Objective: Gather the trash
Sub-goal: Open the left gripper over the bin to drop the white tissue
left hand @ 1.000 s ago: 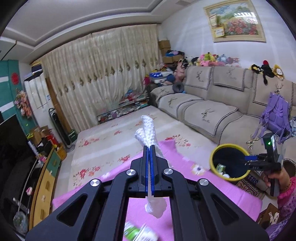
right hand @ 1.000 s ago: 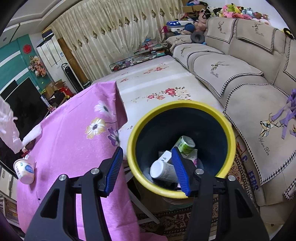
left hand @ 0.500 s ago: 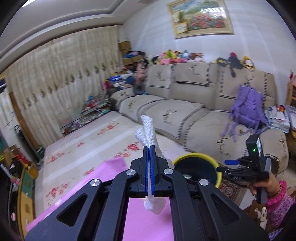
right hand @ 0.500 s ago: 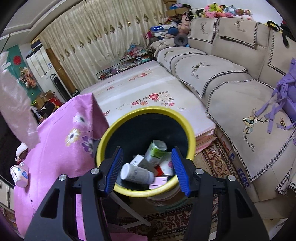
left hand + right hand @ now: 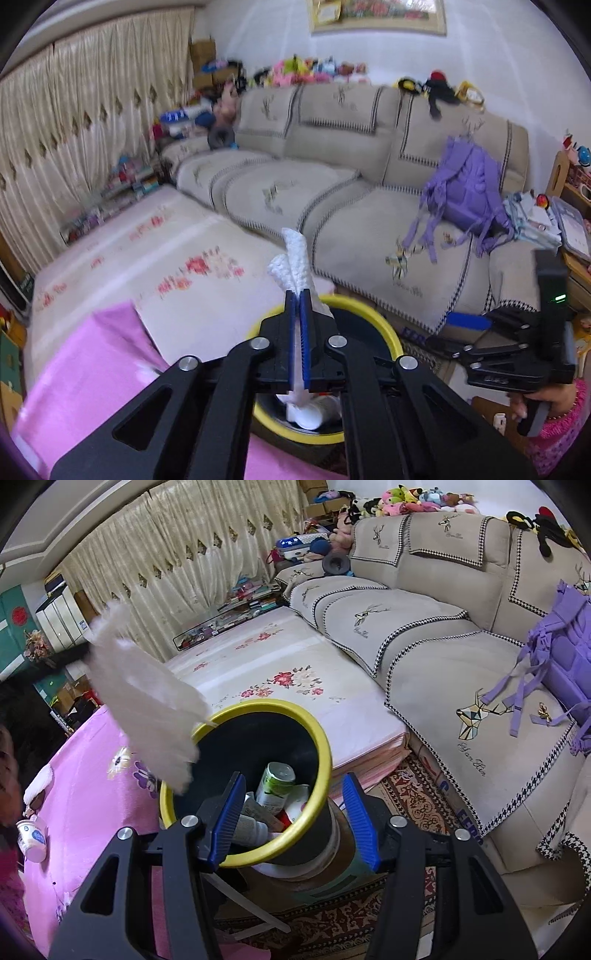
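The yellow-rimmed bin (image 5: 384,325) sits low centre, directly beneath the left gripper (image 5: 300,325), nearer than the empty, parted right gripper (image 5: 295,816). Its just-loosening jaws hold the upright white tissue (image 5: 295,258).

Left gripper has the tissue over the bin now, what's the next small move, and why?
Probably open the left gripper fully. Its jaws have just been opening, yet the white tissue is between them, hanging over the yellow-rimmed bin, which already holds trash. Letting go should drop it inside. The right gripper hangs open and empty by the bin, so it need not move.
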Tool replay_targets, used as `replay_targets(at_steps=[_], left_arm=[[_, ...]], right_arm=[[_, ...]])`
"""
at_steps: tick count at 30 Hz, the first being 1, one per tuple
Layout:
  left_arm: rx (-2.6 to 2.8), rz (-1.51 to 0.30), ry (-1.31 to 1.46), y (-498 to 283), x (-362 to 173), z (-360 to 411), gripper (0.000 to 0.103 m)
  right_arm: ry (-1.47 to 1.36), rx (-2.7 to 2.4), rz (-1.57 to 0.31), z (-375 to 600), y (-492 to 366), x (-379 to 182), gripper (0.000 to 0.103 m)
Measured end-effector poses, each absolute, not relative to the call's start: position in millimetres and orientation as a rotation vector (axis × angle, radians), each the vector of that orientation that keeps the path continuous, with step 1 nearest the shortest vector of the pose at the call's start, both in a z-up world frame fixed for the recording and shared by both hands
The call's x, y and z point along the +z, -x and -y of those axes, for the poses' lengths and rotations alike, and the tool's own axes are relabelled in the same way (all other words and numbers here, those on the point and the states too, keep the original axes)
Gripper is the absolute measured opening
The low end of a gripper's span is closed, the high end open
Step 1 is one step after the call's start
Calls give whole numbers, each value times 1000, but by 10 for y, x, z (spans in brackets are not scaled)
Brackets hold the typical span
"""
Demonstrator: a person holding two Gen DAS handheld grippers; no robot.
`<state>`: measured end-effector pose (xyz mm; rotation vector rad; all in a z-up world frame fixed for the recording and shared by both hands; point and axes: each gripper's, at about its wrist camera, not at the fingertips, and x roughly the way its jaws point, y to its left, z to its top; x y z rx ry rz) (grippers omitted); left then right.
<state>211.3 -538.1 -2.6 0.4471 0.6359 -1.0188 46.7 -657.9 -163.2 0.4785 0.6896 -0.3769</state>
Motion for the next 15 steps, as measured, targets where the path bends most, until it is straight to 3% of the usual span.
replay_targets(at_steps=[2,7,9,11,15], left_arm=[[-1008,-674,-456,-2159,-258,5452,53],[-986,-710,-444,-2171,-532,5379,58],[-985,-696,-390,-2127,-440,5200,59],[-967,-645,-346,-2033,-266,4870,69],[-883,-544,-277,-1840,65,4197,77]], right_arm=[[-485,-380,-691,6599,-459,-1651,52],[-498,-378,-689,6596,-389,-1681,52],[-499,-376,-687,6572,-366,-1686,52],[-497,-371,-687,6528,-362,-1681,52],[-475,-328,-692,6383,-396,-1656,52]])
